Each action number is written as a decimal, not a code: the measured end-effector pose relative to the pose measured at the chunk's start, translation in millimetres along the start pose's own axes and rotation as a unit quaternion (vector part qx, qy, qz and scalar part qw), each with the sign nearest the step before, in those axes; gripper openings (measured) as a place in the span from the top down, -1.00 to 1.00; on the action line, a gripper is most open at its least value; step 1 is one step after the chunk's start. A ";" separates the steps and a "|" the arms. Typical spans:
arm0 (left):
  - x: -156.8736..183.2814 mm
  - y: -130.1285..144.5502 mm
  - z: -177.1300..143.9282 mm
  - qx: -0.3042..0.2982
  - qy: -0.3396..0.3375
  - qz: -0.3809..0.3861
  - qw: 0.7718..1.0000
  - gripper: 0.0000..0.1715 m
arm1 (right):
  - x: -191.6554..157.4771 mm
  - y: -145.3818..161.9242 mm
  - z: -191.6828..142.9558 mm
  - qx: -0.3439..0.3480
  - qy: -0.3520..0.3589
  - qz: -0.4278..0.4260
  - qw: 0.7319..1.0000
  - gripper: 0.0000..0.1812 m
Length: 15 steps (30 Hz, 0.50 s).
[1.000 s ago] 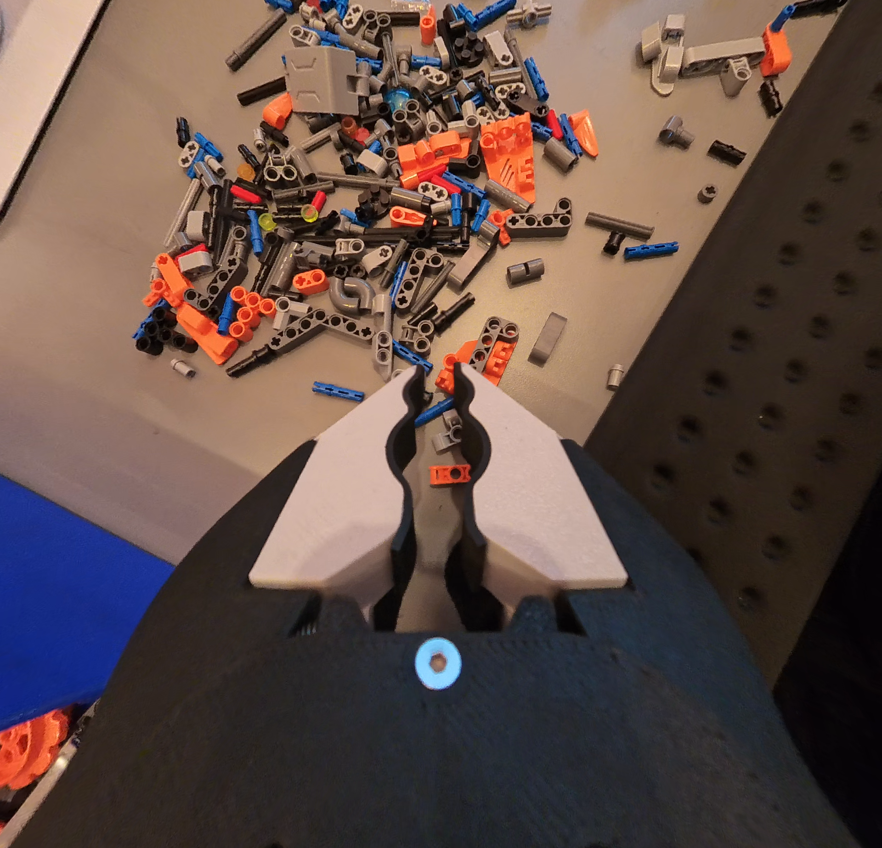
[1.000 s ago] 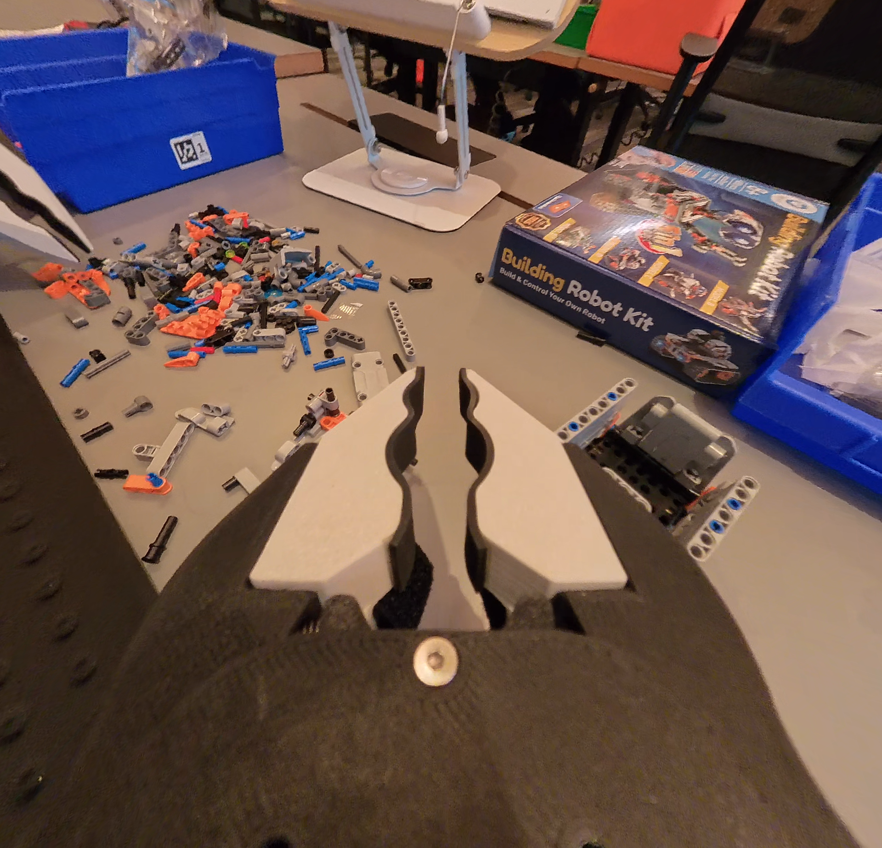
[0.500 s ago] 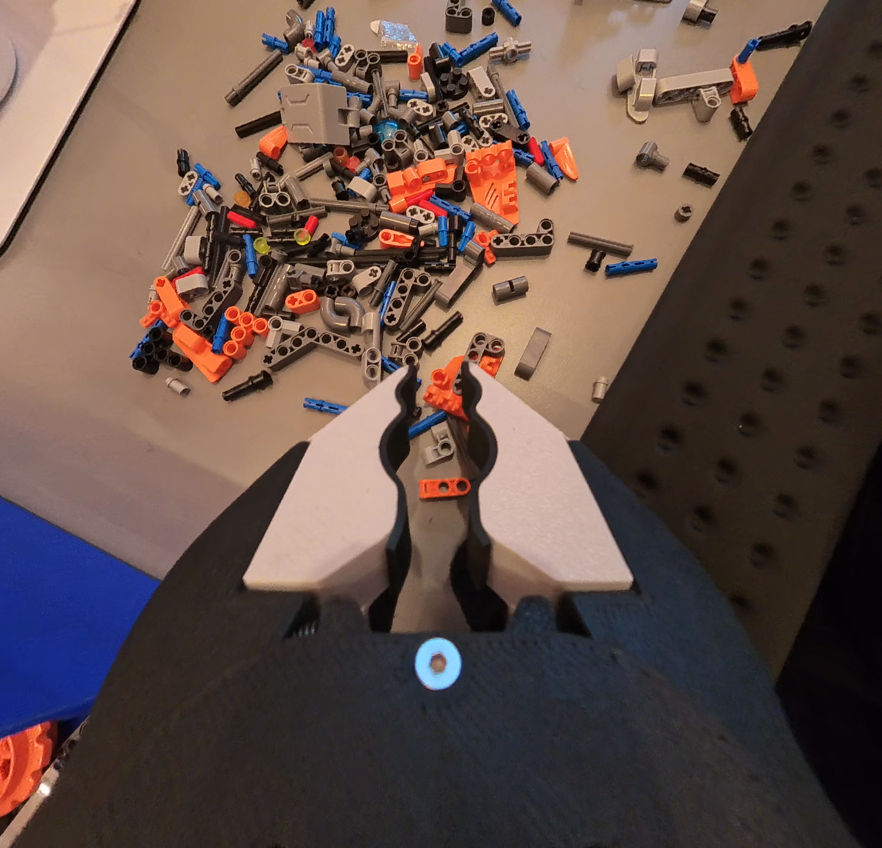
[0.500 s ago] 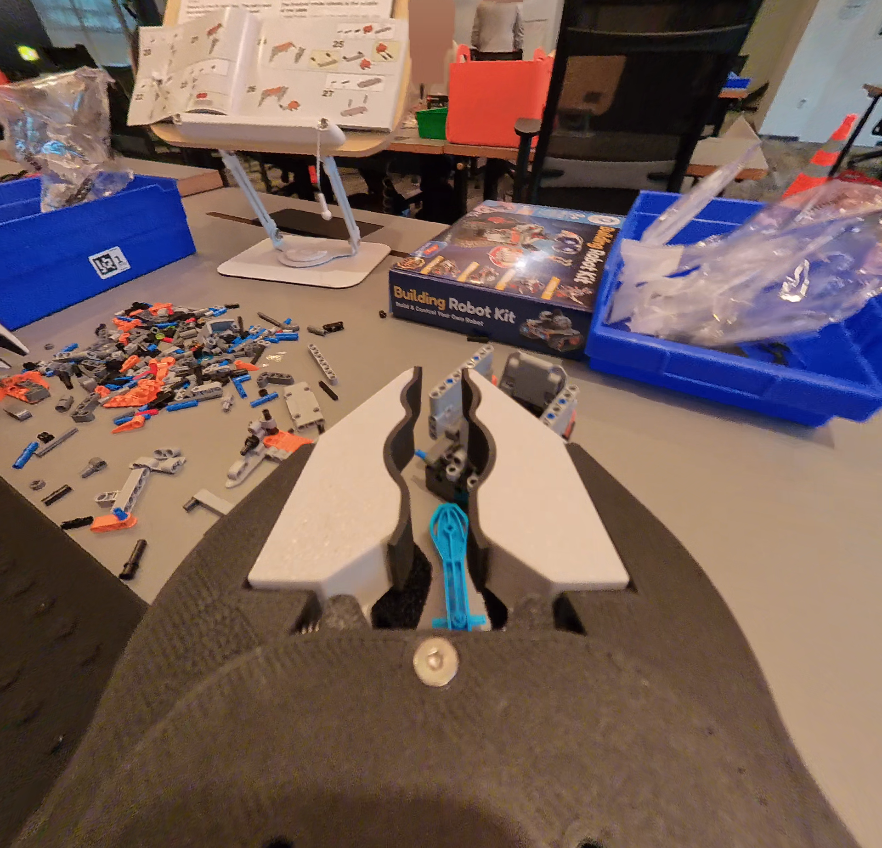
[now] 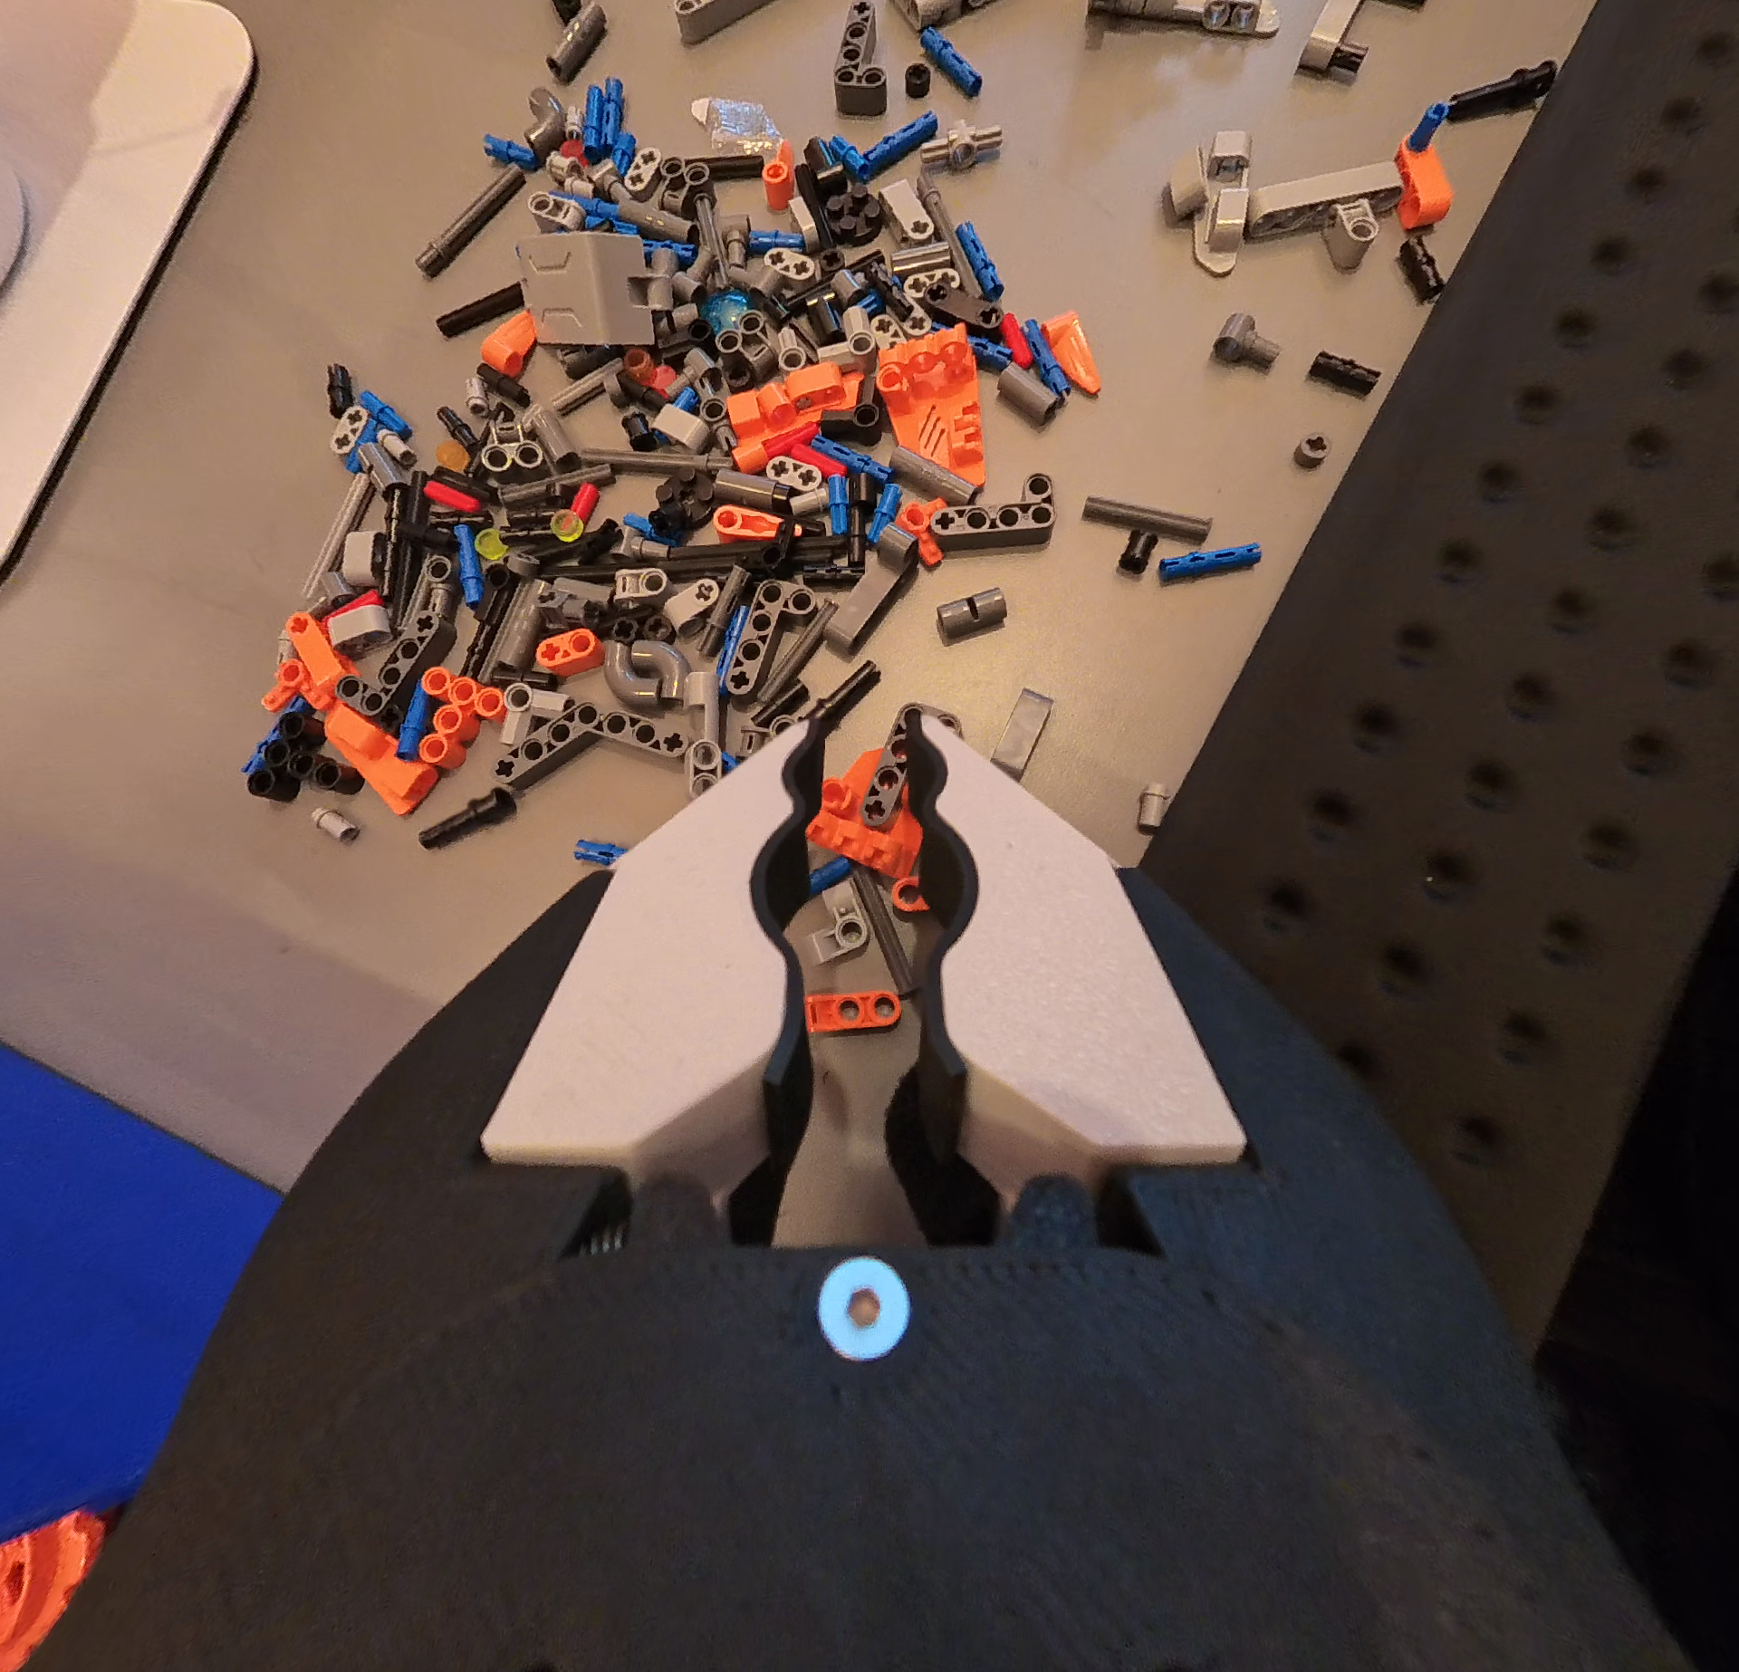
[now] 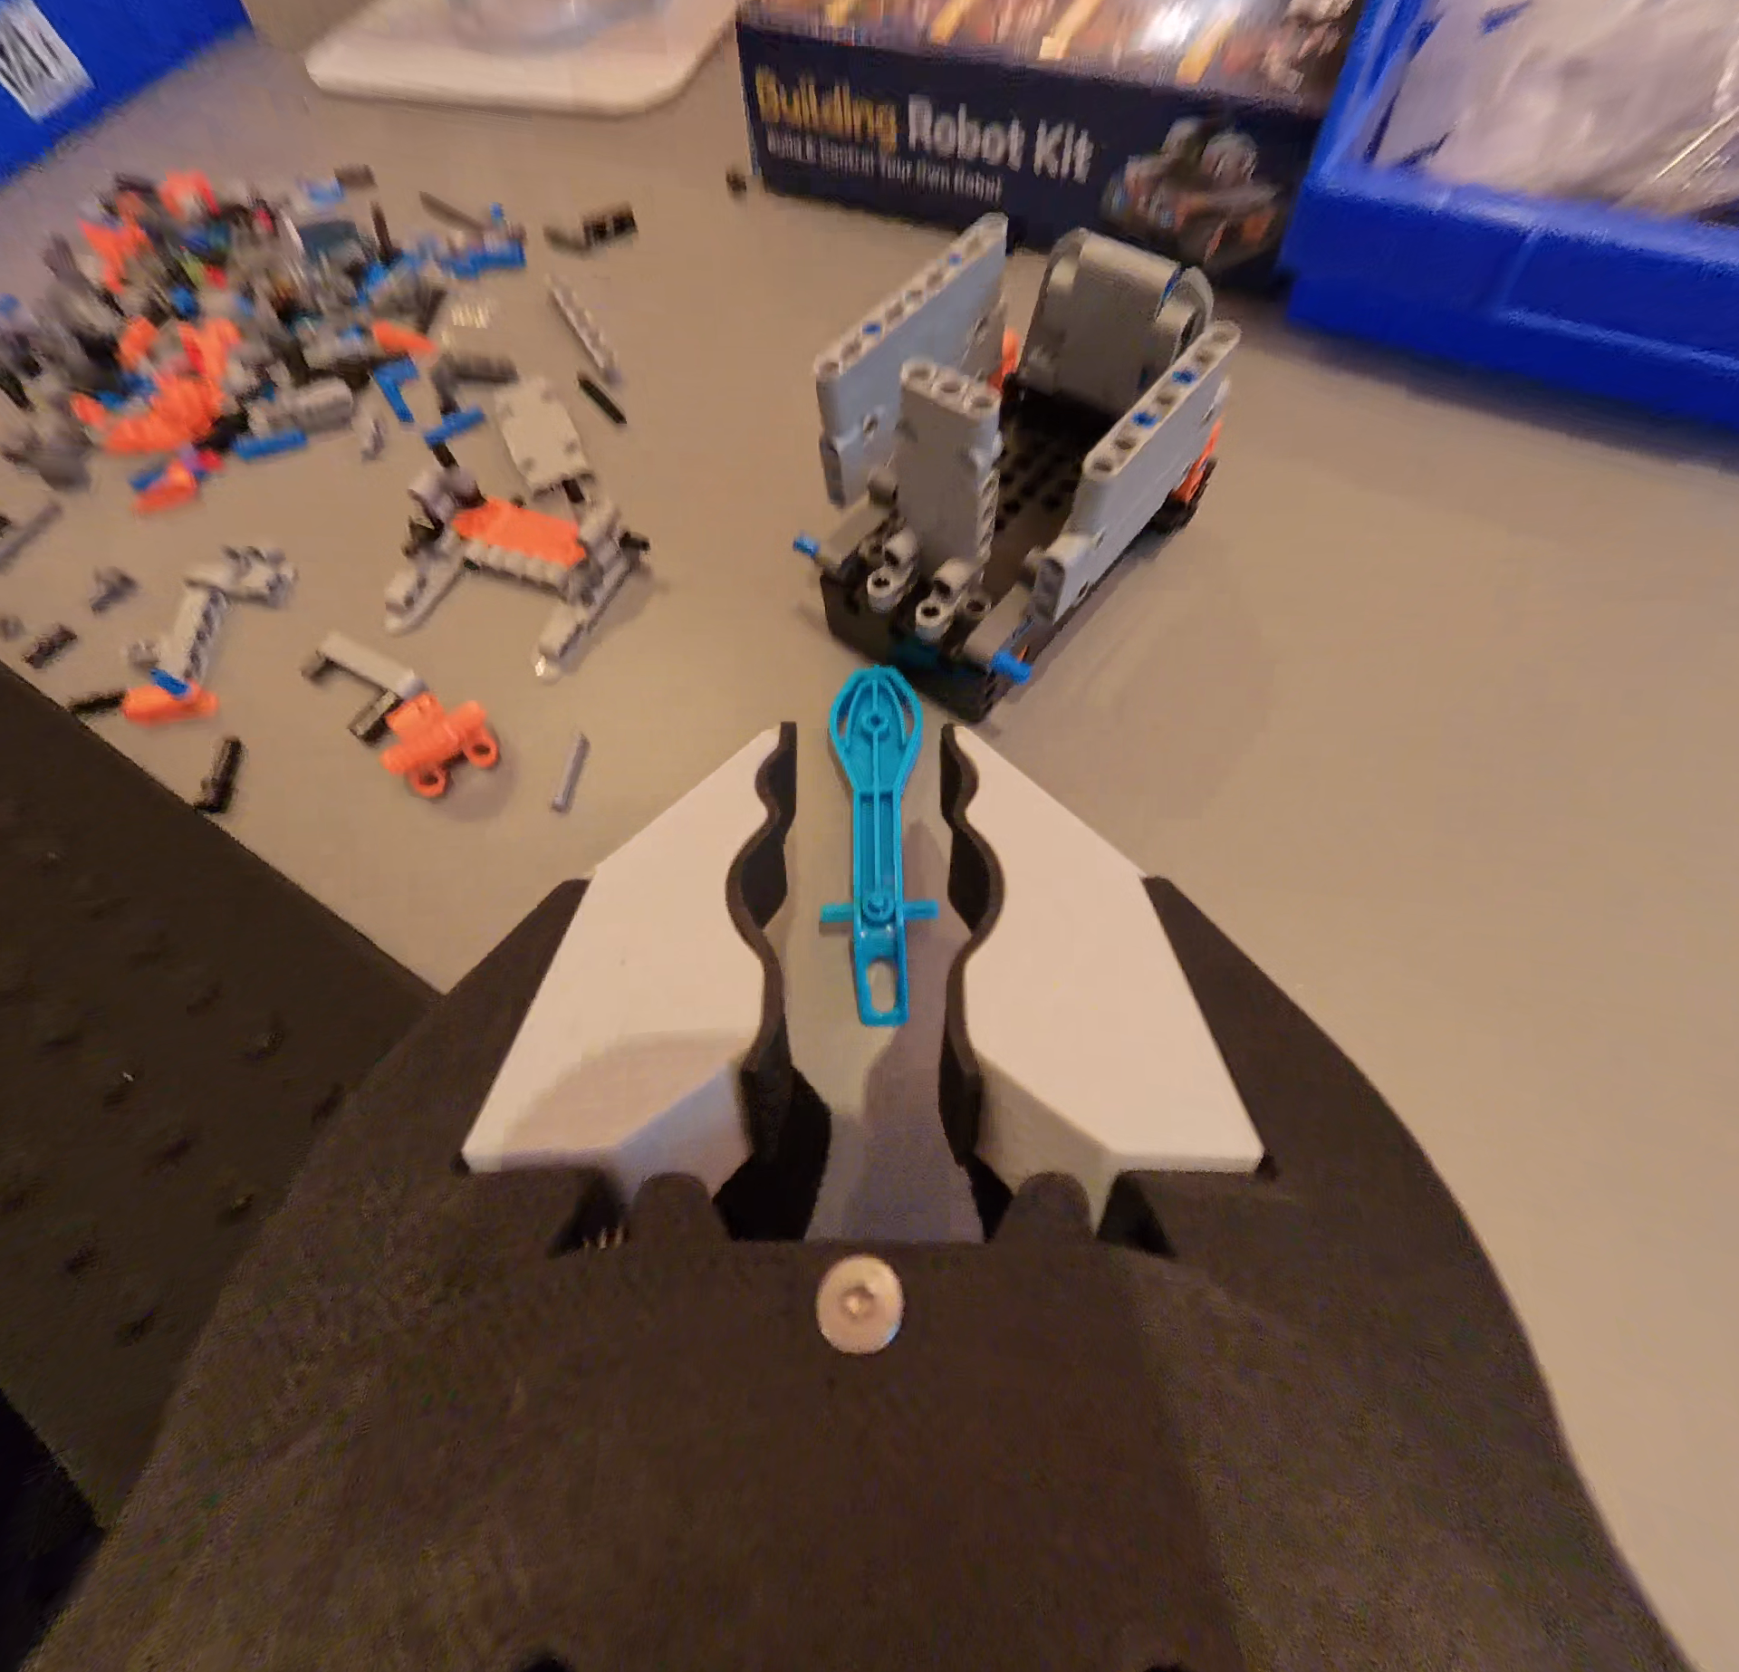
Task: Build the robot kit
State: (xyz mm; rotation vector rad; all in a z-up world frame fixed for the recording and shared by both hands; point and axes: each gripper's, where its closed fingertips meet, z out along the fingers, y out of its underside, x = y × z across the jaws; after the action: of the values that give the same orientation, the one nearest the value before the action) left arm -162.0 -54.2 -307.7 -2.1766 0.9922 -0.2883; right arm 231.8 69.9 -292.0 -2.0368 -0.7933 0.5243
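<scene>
My left gripper (image 5: 861, 733) is open by a narrow gap, low over the near edge of a pile of small building pieces (image 5: 659, 460). An orange plate with a dark grey beam (image 5: 870, 808) lies between its tips. A small orange beam (image 5: 852, 1010) and a light grey connector (image 5: 840, 932) lie on the table farther back between the fingers. My right gripper (image 6: 868, 733) is open, and a teal tool (image 6: 875, 836) lies on the table between its fingers, clear of both. A partly built grey and black model (image 6: 1016, 460) stands just beyond it.
A black perforated board runs along the table edge (image 5: 1506, 592) and also shows in the right wrist view (image 6: 141, 968). A kit box (image 6: 1016, 121), a blue bin (image 6: 1506, 243) and a white stand base (image 6: 536, 46) stand at the back. A small orange and grey sub-assembly (image 6: 518, 535) lies left of the model. To the white stand base (image 6: 536, 46): left tips about 30 cm, right tips about 50 cm.
My right gripper swung down from facing the box to sit over the teal tool, and its jaws widened. My left gripper moved forward over the pile's near edge and opened slightly.
</scene>
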 end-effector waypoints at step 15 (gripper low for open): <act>-1.3 0.1 -2.1 -0.001 -0.008 0.001 1.000 0.83 | 4.8 39.4 12.2 -0.107 0.018 -0.049 0.993 0.89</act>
State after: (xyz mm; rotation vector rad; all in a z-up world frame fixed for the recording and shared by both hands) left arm -163.9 -54.4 -306.2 -2.1754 0.9862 -0.2695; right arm 241.0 63.5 -332.0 -2.1823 -0.9574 0.3595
